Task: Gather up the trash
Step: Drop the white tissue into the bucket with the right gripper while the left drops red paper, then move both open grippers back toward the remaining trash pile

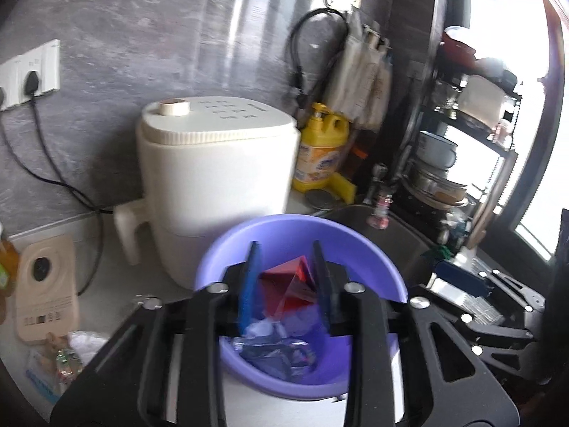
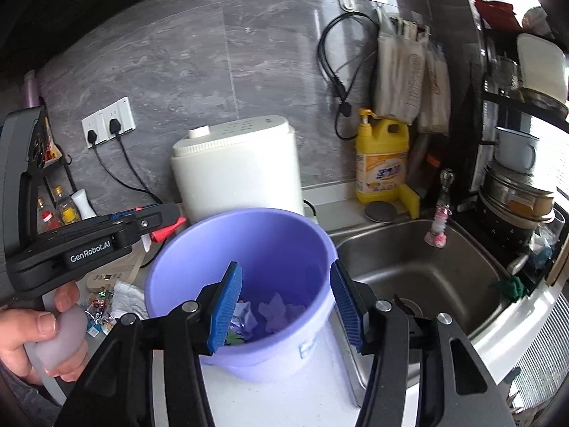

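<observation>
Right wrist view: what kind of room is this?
Most likely a home kitchen: a steel sink, a yellow dish soap bottle by the tiled wall, and a rack of pots and bowls.

- The left gripper (image 1: 284, 277) blocks the middle of the purple bucket (image 1: 249, 238); the red wrapper (image 1: 284, 284) between its fingers is blurred.
- Small wrappers (image 2: 101, 306) on the desk (image 2: 320, 391) are too small to identify.
- The dish rack (image 1: 462, 163) is blurred.

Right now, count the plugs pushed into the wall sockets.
2. In the right wrist view, one black plug sits in the left socket and another black plug in the right socket, both on the grey wall left of the white appliance. More may be hidden.
</observation>
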Available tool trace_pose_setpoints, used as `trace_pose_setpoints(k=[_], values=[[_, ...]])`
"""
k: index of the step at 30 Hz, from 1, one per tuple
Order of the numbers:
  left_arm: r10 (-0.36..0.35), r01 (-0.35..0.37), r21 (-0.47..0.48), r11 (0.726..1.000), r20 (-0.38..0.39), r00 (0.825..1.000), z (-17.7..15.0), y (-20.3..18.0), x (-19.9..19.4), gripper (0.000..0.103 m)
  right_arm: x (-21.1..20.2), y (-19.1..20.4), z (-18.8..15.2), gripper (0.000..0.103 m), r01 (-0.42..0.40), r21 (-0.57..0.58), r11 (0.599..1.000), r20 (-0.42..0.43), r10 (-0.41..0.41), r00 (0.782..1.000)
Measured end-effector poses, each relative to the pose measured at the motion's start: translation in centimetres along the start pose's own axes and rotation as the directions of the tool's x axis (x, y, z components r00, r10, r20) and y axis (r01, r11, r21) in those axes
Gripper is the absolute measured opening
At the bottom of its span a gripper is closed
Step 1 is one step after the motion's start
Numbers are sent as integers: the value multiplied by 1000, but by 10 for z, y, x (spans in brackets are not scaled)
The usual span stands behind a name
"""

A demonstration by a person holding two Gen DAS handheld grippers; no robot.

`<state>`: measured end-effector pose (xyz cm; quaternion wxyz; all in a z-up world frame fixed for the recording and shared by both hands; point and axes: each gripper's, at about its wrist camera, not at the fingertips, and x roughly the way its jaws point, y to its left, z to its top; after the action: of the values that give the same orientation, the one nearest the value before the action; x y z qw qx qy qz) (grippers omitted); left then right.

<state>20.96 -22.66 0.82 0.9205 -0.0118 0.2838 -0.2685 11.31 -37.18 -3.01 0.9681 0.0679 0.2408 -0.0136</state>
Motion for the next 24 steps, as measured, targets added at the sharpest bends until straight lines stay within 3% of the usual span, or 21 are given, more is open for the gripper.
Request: trace_pose_setpoints(k=[1, 4, 11, 16, 21, 24], values=[[0, 0, 4, 1000, -1, 1000, 0, -2, 1, 49, -1, -1, -1, 52, 3, 3, 1000, -1, -3, 1000], [9, -9, 6, 1000, 5, 1000, -1, -3, 0, 65, -3, -2, -3, 52, 7, 9, 1000, -2, -7, 1000], [85, -85, -26, 996, -6, 996, -10, 21, -14, 82, -2, 8, -9, 60, -19, 16, 1000, -6, 20, 1000], [143, -143, -46, 989, 6, 990, -18, 41, -35, 97, 2, 27, -12, 72, -56, 2, 998, -9, 56, 998], [241, -241, -33, 970, -9, 970, -22, 56, -56, 97, 1, 47, -12, 92, -113, -12, 994, 24, 113, 993], [303, -303, -37, 952, -2, 953, -27, 68, -72, 97, 4, 62, -13, 94, -147, -44, 988, 21, 148, 989]])
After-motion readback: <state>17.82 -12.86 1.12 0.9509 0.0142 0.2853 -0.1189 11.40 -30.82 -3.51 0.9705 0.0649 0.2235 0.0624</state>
